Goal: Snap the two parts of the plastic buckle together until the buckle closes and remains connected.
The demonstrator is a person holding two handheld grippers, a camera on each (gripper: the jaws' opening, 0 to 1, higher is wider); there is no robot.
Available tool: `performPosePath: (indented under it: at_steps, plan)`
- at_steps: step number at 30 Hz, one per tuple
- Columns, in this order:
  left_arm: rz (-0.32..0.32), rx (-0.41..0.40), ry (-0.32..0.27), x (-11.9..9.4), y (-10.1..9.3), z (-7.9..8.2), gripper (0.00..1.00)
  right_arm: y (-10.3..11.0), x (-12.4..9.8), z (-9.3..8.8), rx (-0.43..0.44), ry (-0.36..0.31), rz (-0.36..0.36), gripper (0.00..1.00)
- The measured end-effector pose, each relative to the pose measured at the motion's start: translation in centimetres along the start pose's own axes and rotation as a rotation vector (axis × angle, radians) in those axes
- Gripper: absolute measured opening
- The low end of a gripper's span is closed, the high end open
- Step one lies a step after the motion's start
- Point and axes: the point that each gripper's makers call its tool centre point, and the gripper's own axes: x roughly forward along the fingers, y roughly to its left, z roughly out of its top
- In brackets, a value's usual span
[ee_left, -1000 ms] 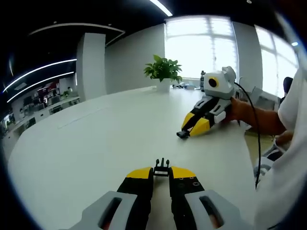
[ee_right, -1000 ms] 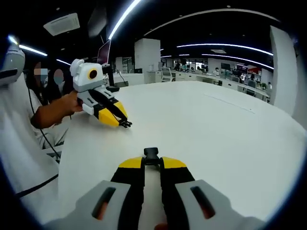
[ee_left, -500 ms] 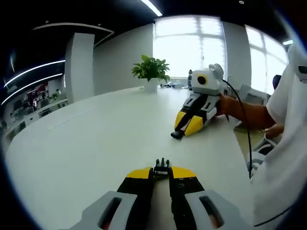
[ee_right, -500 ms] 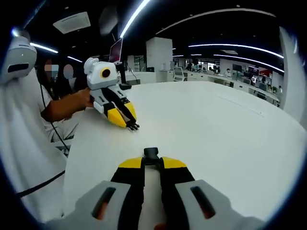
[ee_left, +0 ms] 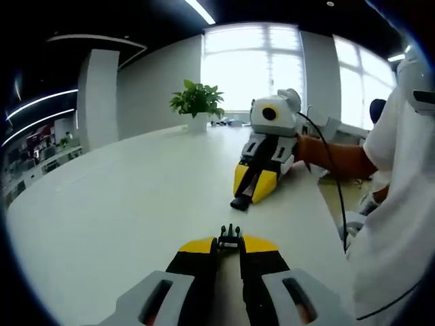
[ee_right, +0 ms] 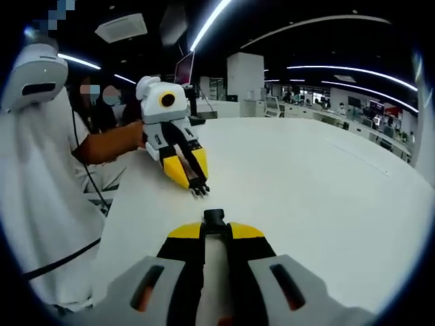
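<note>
- Pinching the pronged buckle half (ee_left: 229, 238) at its tips, the left gripper (ee_left: 228, 246) hangs over the white table (ee_left: 122, 197).
- Opposite, the right gripper (ee_right: 214, 227) clamps the socket buckle half (ee_right: 214, 217), near the other half, not touching.

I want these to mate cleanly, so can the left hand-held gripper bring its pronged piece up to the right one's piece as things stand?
Probably yes: only bare table lies between the pronged piece and the right hand-held gripper with its socket piece.
</note>
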Motion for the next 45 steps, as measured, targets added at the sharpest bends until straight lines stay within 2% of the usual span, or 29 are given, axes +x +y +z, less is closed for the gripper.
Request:
performPosePath:
  at_steps: [17,29,45]
  plan:
    - [-0.067,0.005,-0.013,0.4,-0.8,0.1,0.12,0.9,0.7,0.4,-0.020,-0.003,0.082,0.13]
    - [-0.091,0.015,-0.006,0.7,-0.9,-0.1,0.12,1.1,1.0,0.3,-0.039,0.009,0.118,0.13]
    - [-0.123,0.021,-0.033,0.8,-1.0,0.0,0.12,0.9,1.6,0.6,-0.066,0.003,0.180,0.13]
